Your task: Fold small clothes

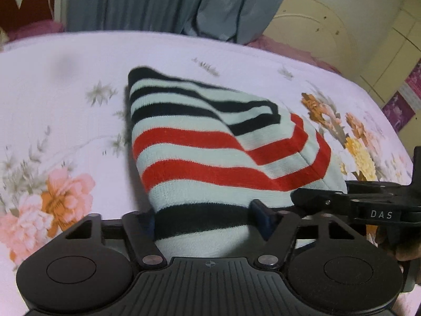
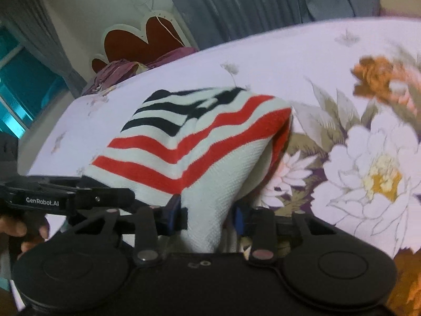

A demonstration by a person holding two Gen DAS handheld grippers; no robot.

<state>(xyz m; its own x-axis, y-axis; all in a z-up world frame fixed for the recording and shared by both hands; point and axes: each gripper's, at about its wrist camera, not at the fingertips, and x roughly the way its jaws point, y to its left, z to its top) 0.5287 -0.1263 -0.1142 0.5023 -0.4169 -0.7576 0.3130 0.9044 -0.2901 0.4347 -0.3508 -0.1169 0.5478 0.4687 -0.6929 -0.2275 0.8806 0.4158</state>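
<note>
Striped knit garment point(image 1: 210, 142), in pale mint with red and navy bands, lies partly folded on a bed point(image 1: 79, 60) covered by a floral sheet. Its near edge is lifted. The left hand-held gripper point(image 1: 208, 221) is clamped on a wide navy-banded stretch of that edge. The right hand-held gripper point(image 2: 208, 216) is clamped on a bunched pale corner beside it.
</note>
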